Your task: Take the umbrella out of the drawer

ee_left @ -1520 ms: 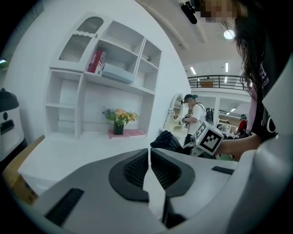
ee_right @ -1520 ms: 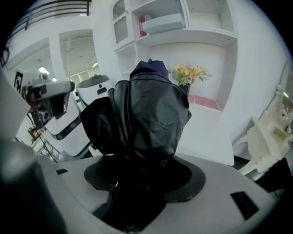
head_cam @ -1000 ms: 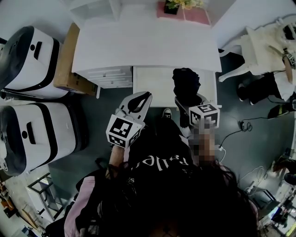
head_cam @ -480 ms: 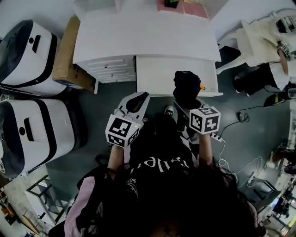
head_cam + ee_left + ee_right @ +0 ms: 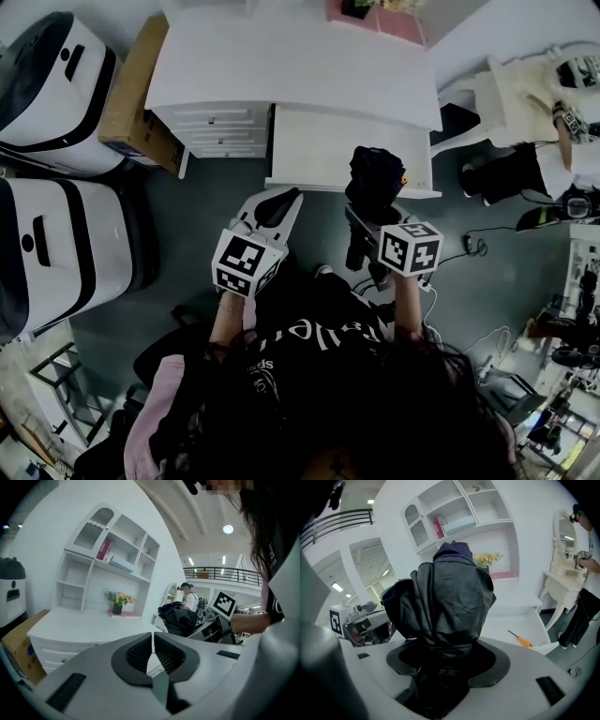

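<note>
In the head view your right gripper (image 5: pixel 367 217) holds the folded black umbrella (image 5: pixel 375 176) over the front edge of the pulled-out drawer (image 5: pixel 314 155). The left gripper view shows the left gripper (image 5: pixel 152 649) pressed together, empty. In the right gripper view the jaws pinch the umbrella's cinched waist; its light, soft fabric likely slips, so squeeze the stiffer core.

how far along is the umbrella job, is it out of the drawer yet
Nearly done. Done: the drawer stands open and the black folded umbrella looks lifted out of it. In hand: the right tool is clamped on the umbrella; the left tool is shut and empty. Left: carry it clear of the drawer, where an orange screwdriver lies.
</note>
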A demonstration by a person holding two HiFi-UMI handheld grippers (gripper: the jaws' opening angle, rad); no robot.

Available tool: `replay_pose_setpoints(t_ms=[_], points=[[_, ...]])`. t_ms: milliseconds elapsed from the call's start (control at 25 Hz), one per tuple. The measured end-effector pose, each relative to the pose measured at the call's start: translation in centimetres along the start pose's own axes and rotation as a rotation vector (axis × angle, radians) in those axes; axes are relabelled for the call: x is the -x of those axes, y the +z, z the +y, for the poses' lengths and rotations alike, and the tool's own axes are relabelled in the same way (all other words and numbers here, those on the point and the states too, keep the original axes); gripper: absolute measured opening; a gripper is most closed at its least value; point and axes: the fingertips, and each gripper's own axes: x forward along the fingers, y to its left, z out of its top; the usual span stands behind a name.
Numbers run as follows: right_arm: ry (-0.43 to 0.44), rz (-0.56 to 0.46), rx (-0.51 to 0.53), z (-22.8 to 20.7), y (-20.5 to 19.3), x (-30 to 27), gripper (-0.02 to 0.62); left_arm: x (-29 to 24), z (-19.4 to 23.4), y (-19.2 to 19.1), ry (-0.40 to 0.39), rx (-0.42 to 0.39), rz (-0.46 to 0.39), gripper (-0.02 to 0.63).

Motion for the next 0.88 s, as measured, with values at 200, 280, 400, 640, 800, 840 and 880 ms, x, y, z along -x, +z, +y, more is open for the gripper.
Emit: replay_pose_setpoints(t_ms=[200,280,400,640,800,840,880], points=[[0.015,-0.003,-0.005,-0.2,-1.0,1.5,0.281,-0.6,-2.0,-0.5,-0.014,0.000,0.002,0.026],[0.013,-0.002,-0.002,-0.7,-1.5,2.5,0.281,-1.1,-3.1,-0.4,-0.019,0.001,-0.005,0.026],[0.014,-0.008,-0.002,-1.5,-2.4,3.9,0.281,-1.9,-5.1,0.0,-0.028,-0.004,-0.016,0.026],[0.052,-0.027,-0.011,-2.7,-4.9,7.4,0.281,-2.6,-10.9,0.0,-0.040,-0.022,-0.011,0.026],[0.087,-0.036,-0.011,-3.2,-7.3,9.8,0.281,-2.1,-15.0,-0.4,-0.033,-0.038,0.000,0.028],[0.094,-0.037,-0.010,-3.3,-8.0,10.4,0.281,-1.9,-16.1,-0.6,-0.031,-0.039,0.001,0.026],[0.099,-0.040,-0.010,-3.4,-8.7,11.0,0.281,-1.7,-17.1,-0.8,-0.029,-0.039,0.000,0.026]])
